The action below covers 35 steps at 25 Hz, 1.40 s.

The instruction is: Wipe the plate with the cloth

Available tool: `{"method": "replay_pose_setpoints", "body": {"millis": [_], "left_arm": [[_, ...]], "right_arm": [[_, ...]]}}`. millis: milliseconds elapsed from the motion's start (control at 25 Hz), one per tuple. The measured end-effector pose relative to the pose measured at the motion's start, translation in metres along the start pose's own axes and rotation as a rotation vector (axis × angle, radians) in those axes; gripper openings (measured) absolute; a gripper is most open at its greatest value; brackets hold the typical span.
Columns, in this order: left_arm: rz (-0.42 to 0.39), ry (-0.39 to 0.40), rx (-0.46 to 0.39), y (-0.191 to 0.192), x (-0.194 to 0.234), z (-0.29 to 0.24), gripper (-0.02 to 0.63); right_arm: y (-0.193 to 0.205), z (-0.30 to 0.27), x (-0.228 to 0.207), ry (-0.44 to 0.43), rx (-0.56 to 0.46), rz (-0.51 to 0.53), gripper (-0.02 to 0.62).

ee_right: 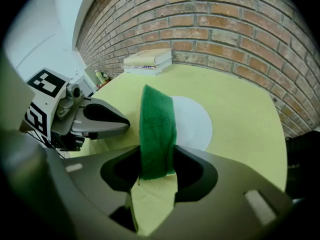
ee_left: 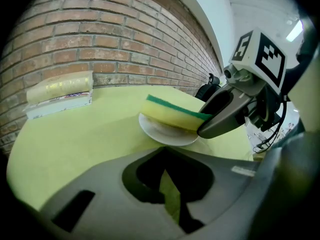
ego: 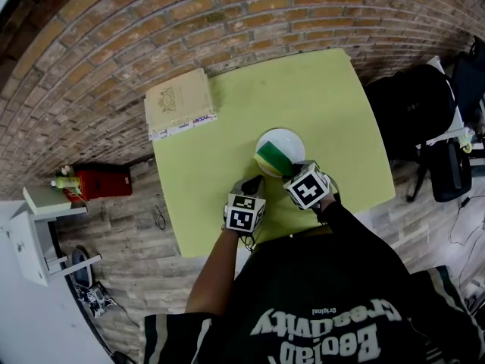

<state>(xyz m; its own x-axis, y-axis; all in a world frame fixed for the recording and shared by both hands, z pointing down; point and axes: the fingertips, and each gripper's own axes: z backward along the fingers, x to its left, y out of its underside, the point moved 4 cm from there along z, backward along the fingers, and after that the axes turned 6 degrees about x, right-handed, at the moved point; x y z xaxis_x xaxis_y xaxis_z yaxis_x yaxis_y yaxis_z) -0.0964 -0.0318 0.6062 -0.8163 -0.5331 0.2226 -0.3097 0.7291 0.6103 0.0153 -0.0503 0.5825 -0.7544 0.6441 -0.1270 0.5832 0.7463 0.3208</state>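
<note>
The right gripper (ego: 292, 171) is clamped on a sponge (ee_right: 157, 134), yellow with a green face. The sponge stands on edge between the jaws and reaches forward over the near part of a white plate (ee_right: 194, 121). It looks to rest on the plate, though contact is not certain. Just left of it, the left gripper (ego: 252, 182) has its jaws together and empty, its tip near the plate's near rim and apart from the sponge.

Both grippers work over a yellow-green table (ego: 220, 180), which is smooth and bare around the plate. Ahead and to the left of the grippers, at the table's far corner, lies a pale book stack (ego: 179, 103) against a red brick wall (ee_right: 225, 24). Below the table is grey plank floor (ego: 129, 226). Well left of the grippers a red box (ego: 102, 180) sits on the floor beside white furniture (ego: 30, 233). To the right stands black gear (ego: 413, 105).
</note>
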Motion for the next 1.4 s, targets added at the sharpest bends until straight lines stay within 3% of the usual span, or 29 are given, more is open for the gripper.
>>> {"method": "replay_pose_setpoints", "body": {"millis": [1400], "left_arm": [[0.001,-0.016,0.004,0.000,0.000,-0.001,0.005]], "right_arm": [[0.025,0.022,-0.050,0.101,-0.009,-0.099,0.193]]}}
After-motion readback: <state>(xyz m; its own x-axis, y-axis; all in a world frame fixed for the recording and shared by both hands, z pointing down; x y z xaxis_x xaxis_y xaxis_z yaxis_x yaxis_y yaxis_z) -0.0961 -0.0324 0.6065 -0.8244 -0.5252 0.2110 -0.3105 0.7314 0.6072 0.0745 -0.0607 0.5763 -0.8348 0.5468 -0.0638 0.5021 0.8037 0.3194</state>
